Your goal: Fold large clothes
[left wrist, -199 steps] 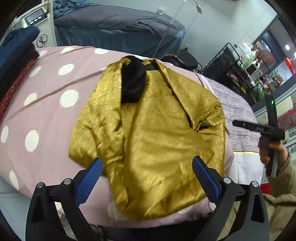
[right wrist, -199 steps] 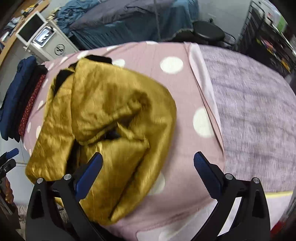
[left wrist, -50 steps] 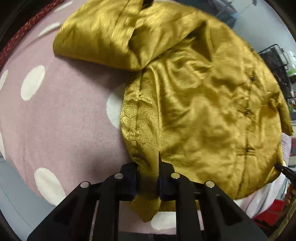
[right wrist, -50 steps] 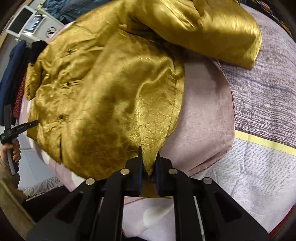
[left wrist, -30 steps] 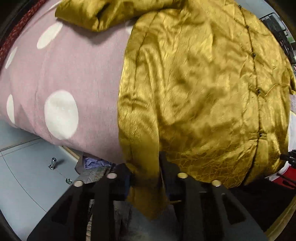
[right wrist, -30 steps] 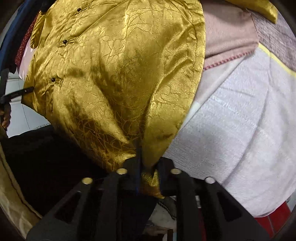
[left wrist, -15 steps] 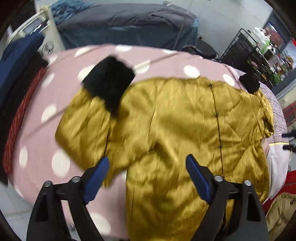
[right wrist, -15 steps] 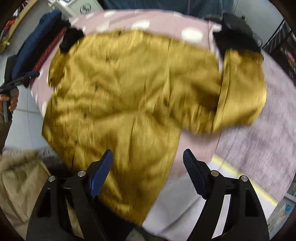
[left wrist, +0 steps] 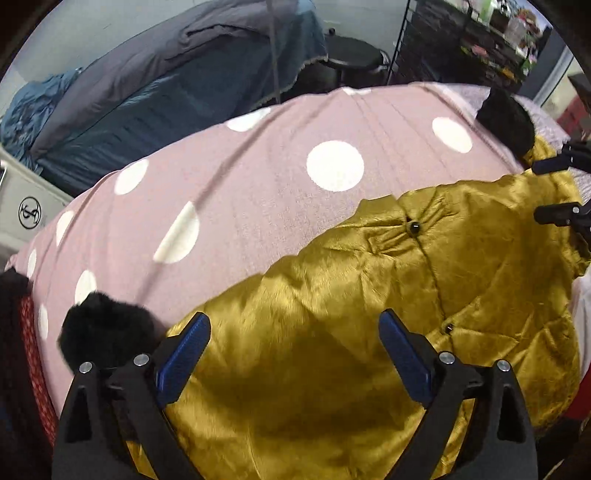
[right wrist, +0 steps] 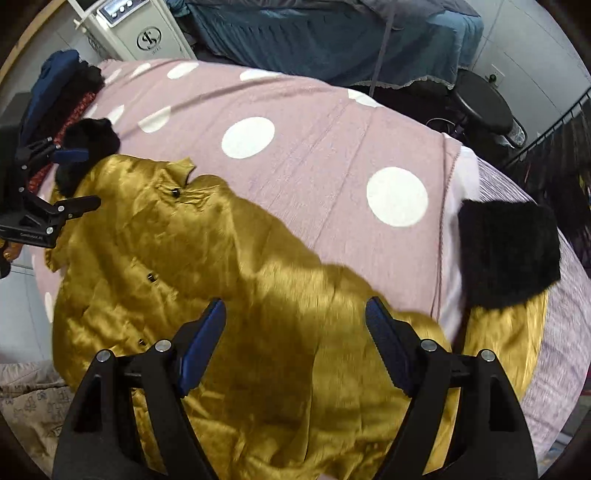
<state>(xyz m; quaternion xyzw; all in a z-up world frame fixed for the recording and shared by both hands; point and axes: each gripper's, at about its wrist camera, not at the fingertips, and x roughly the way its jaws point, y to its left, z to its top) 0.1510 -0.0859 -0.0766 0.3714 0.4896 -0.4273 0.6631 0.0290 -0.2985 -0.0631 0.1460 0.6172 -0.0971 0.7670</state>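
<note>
In the left view the left gripper [left wrist: 291, 354] is hovering spread over the gold jacket [left wrist: 388, 295] lying on the spotted blanket [left wrist: 258, 166], while in the right view the right gripper [right wrist: 295, 339] is gaping empty near the black cuff [right wrist: 509, 251], which it should probably pinch cleanly at the sleeve end.

a pink blanket with white polka dots [right wrist: 314, 110] covers the bed, and a grey-lilac knit cover [right wrist: 565, 350] lies along its right side. behind it a grey and blue quilt [left wrist: 177, 85] is draped over another bed. a round black stool [right wrist: 480, 99] stands near a black wire rack [left wrist: 461, 44]. a white machine with a round logo [right wrist: 147, 33] stands at the left, beside a pile of dark clothes [right wrist: 55, 92].
</note>
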